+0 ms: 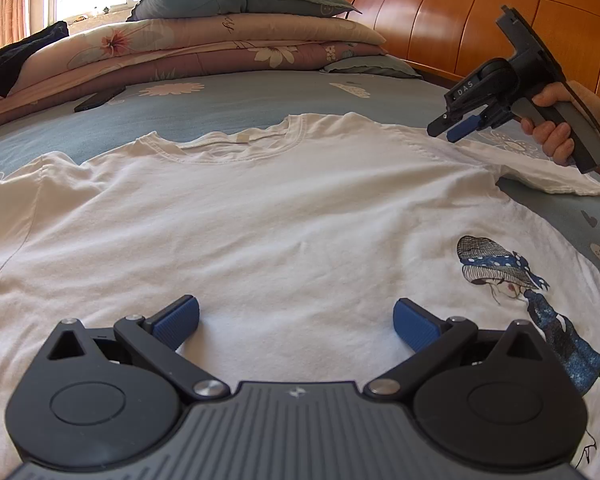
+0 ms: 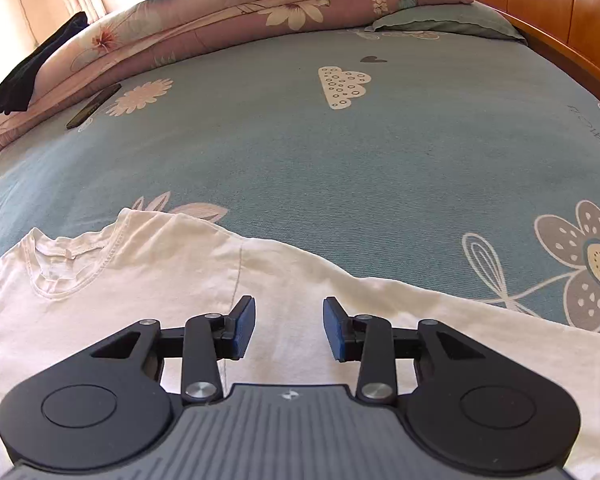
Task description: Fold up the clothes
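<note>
White t-shirt lying flat on the blue flowered bedsheet, both claws hanging over it with nothing in them.

The left gripper is sitting wide open over the near middle of the shirt, pads apart, not pinching any cloth. The right gripper is hovering over the far right shoulder by the sleeve, jaws partly open and gripping nothing; whether its tips are brushing the fabric is hard to say. A hand is holding its handle. Folded quilts are stacked at the far end beside the wooden headboard.
</note>
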Motion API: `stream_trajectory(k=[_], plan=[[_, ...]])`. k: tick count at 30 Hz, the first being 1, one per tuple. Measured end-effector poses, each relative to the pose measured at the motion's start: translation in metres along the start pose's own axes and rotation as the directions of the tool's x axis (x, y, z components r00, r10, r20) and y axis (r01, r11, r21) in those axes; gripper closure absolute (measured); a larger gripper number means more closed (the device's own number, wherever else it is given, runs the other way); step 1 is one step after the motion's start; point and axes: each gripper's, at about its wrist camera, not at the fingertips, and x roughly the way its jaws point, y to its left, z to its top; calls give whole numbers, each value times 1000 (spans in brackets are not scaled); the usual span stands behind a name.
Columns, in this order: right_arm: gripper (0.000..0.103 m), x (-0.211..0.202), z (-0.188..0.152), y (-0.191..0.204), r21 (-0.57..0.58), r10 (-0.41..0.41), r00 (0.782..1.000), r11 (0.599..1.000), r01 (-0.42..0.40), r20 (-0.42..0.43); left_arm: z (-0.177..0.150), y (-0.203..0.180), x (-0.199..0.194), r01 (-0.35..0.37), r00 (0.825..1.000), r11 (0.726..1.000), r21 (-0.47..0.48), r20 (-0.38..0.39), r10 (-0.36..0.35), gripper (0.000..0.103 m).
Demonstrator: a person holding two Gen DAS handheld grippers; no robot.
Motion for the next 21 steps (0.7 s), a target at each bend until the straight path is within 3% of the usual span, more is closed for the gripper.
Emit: stream_trajectory(k=[4, 6, 13, 17, 21], plan=[[61, 24, 5, 16, -86, -96, 995, 992, 96, 7, 0, 0, 0, 0, 1000, 1000, 0, 0, 0, 1], [54, 31, 8, 19, -101, -138, 990, 985, 140, 29, 0, -1, 0, 0, 1000, 1000, 0, 0, 0, 1], [50, 22, 28, 4, 28, -160, 987, 987, 159, 13, 0, 1, -1, 9, 1000, 1000, -10, 5, -9, 1], [40, -24, 26, 7, 80, -91, 995, 993, 88, 34, -1, 4, -2, 23, 1000, 999, -25, 12, -22, 1], [33, -68, 6, 15, 147, 64, 997, 987, -68, 33, -1, 6, -3, 35, 999, 999, -38, 19, -34, 1]])
